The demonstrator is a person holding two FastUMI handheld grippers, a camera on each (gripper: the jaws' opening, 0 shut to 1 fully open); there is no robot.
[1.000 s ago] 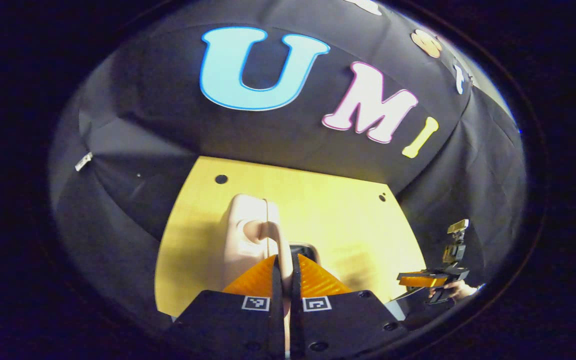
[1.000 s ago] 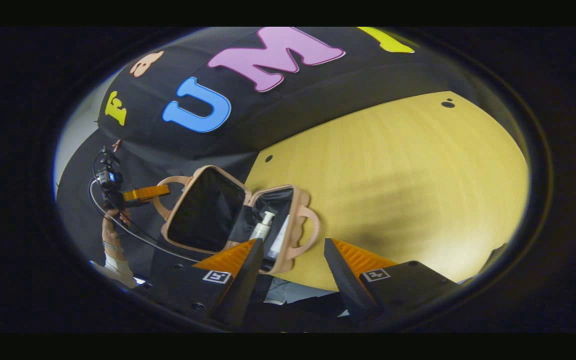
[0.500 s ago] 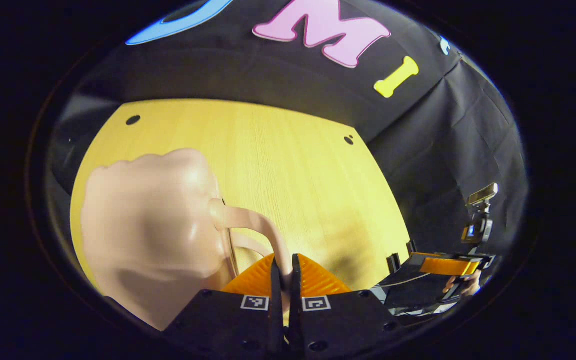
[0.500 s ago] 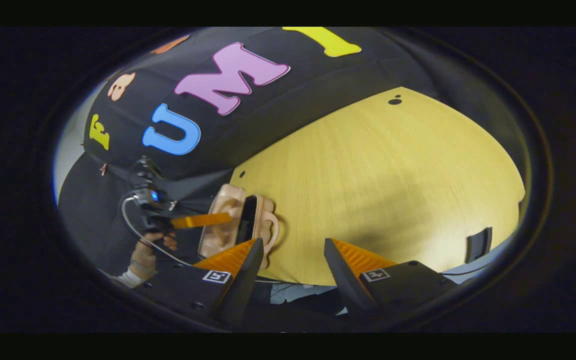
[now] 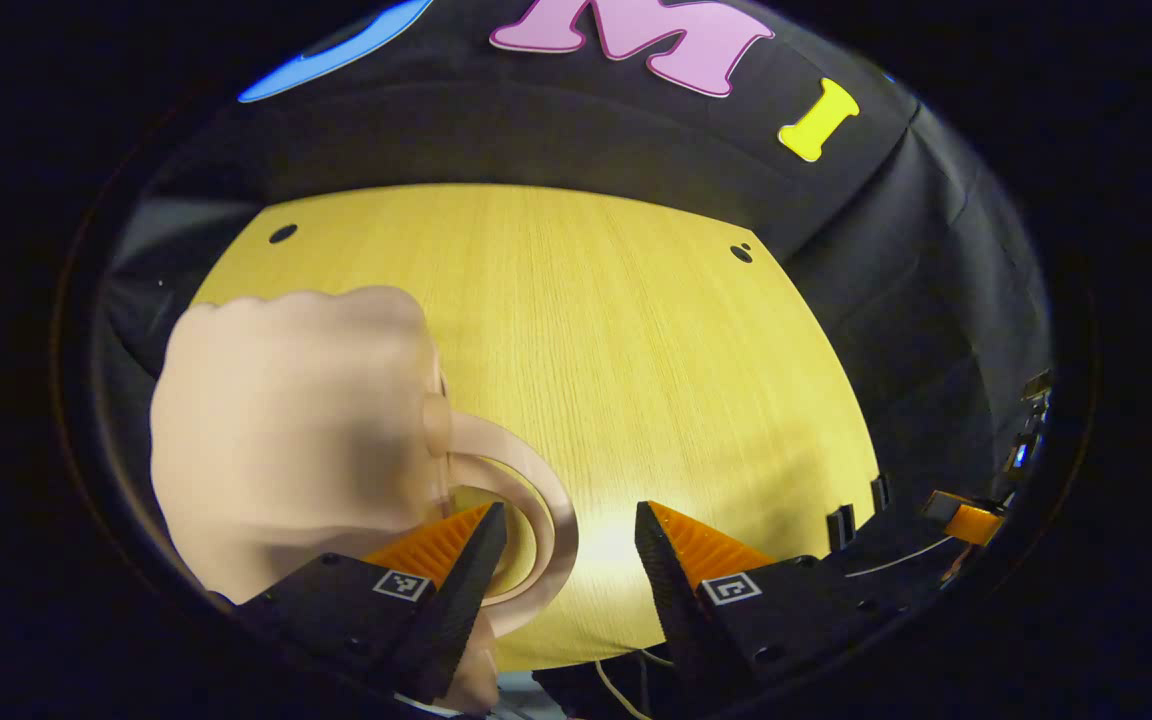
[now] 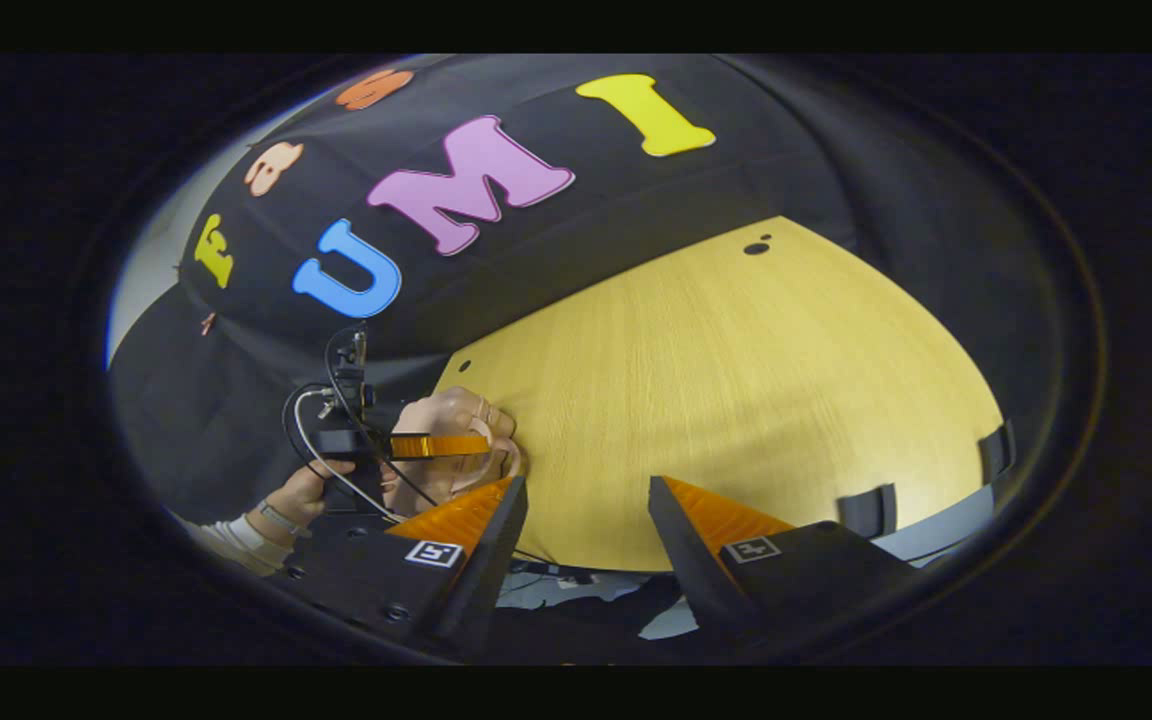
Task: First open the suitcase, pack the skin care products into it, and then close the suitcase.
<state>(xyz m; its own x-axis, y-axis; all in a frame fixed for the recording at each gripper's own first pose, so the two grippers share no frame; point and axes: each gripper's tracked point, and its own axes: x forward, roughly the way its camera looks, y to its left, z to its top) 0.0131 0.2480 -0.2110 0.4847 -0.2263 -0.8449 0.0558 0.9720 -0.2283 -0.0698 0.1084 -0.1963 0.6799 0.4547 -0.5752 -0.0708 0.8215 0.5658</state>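
closed suitcase (image 5: 286, 440) on table (image 5: 616, 330), left gripper (image 5: 566, 530) spread (handle (image 5: 536, 500) alongside)

So the booth is basically black cloth (image 6: 836, 170) draped all the way round, creased and folded where it wraps the corner at about 3 o'clock in the left gripper view. The table (image 5: 626, 350) is a pale yellowish wood-grain top with small dark holes (image 5: 282, 233) near its far corners, at roughly 10 and 1 o'clock in that view, and a bright patch of light sits on it near the front edge at 6 o'clock. In the right gripper view a couple of dark brackets (image 6: 871, 510) clip onto the table's edge around 4 o'clock, and a pale strip (image 6: 141, 290) shows past the cloth at 9 o'clock.
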